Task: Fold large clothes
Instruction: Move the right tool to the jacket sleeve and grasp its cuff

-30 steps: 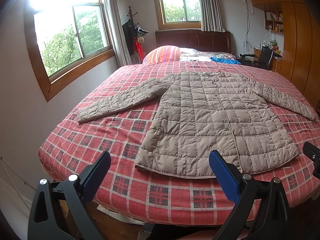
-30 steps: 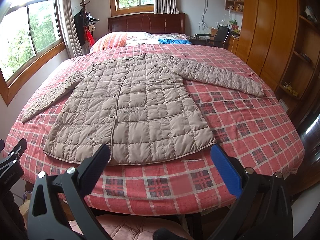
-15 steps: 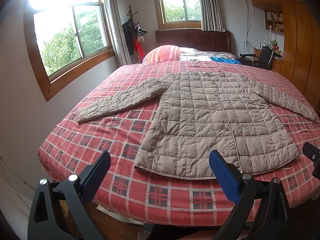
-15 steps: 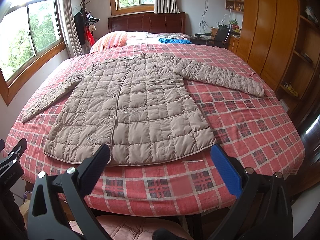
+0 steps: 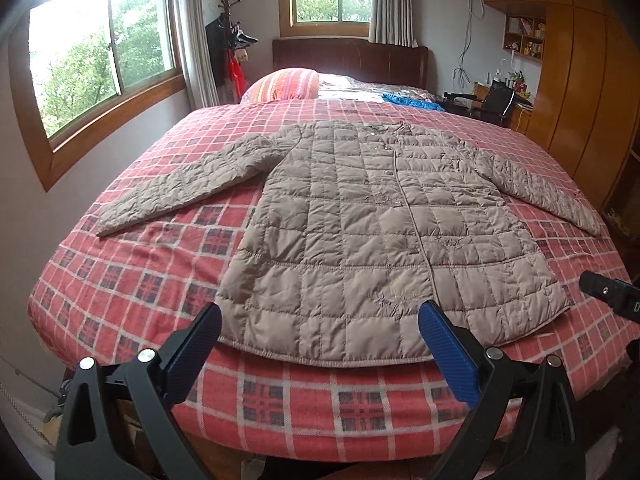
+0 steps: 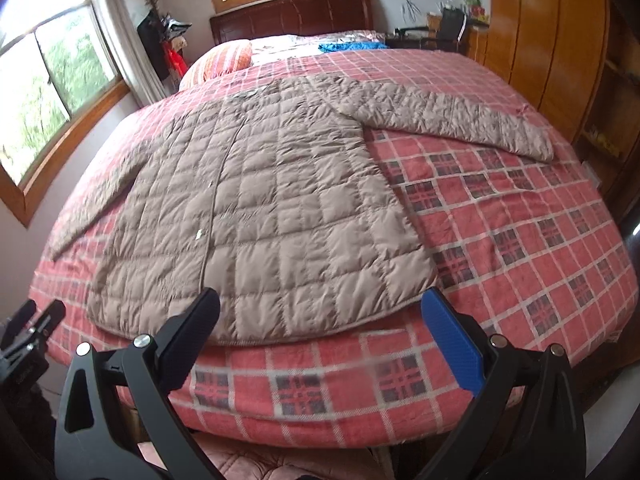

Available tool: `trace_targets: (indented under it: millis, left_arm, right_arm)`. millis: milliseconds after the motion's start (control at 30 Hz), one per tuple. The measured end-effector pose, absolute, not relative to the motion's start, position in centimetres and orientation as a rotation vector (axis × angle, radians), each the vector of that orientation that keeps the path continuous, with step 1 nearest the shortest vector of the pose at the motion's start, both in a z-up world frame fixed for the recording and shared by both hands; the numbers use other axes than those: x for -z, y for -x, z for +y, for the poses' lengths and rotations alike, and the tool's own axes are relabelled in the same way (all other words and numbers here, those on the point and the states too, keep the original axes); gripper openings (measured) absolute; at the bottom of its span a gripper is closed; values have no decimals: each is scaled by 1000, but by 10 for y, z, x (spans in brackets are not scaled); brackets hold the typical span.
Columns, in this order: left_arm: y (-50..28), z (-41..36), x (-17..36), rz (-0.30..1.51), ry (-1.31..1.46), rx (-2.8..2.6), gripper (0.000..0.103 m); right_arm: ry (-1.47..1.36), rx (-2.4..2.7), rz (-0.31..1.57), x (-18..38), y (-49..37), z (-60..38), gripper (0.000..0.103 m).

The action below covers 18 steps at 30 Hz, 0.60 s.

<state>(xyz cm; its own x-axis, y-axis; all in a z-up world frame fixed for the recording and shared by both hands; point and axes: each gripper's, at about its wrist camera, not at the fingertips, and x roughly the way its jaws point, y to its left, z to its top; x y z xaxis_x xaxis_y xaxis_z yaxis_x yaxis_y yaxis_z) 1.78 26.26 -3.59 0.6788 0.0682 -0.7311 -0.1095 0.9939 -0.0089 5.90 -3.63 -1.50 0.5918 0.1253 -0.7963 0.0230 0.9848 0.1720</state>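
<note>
Nearest the left wrist camera, the left tongs (image 5: 320,344) are spread wide and grasp nothing; their blue-padded fingers (image 5: 448,350) hang over the foot edge of the bed (image 5: 120,280), just short of the coat's hem. In the right wrist view the right tongs (image 6: 320,320) are likewise released and empty, their tips at the same edge, either side of the hem's right half. Each tool shows at the margin of the other's view: the right one as a black piece at the right edge of the left view, the left one at the lower left of the right view.

The coat (image 5: 380,240), a tan quilted one, lies flat on the red plaid bedspread, front up and closed down the middle, hem toward the cameras and collar away. Its left-hand sleeve (image 5: 180,196) stretches out and slightly down toward the window side; the other sleeve (image 6: 460,120) reaches toward the wardrobe side, its cuff near the bed's edge.

Beyond the collar a striped pillow (image 5: 284,84) rests at the head of the bed, with a blue cloth (image 5: 412,102) to its right. Behind stands a dark wooden headboard (image 5: 352,60). A coat stand (image 5: 230,40) stands in the corner between two windows, and a wooden wardrobe (image 6: 540,40) lines the right wall.
</note>
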Motion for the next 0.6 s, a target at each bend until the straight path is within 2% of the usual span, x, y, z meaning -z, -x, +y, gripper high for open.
trace_targets:
  millis: [267, 500, 600]
  left_arm:
    - [-149, 227, 28, 834, -9, -22, 99]
    - [-288, 162, 51, 1003, 40, 166, 98]
    - [-332, 133, 69, 1092, 98, 261, 92]
  right_arm:
    - [-244, 104, 910, 11, -150, -155, 100]
    - [-382, 261, 976, 34, -241, -302, 100]
    - [-450, 296, 1037, 61, -271, -357, 100]
